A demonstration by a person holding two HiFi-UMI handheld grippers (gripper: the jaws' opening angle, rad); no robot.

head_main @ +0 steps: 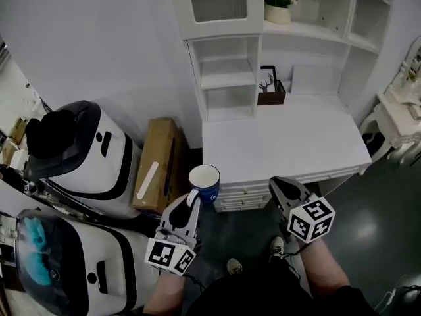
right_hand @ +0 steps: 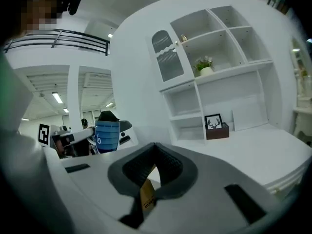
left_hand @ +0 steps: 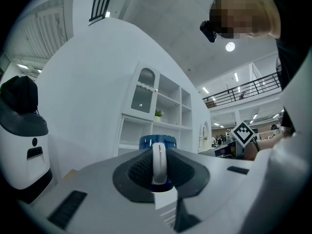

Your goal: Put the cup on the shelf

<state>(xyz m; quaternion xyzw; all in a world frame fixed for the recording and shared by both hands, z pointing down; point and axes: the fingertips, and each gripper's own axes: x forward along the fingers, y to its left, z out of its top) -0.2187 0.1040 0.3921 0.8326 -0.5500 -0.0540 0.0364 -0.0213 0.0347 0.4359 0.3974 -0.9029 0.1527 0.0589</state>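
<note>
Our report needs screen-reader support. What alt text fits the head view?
The left tool holds a blue cup by its handle in front of a white desk backed by a shelf unit. The right tool, shut and empty, hangs alongside.

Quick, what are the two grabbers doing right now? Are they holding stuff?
Left gripper: shut on the blue cup, pinching its white handle.
Right gripper: shut, holding nothing.
</note>
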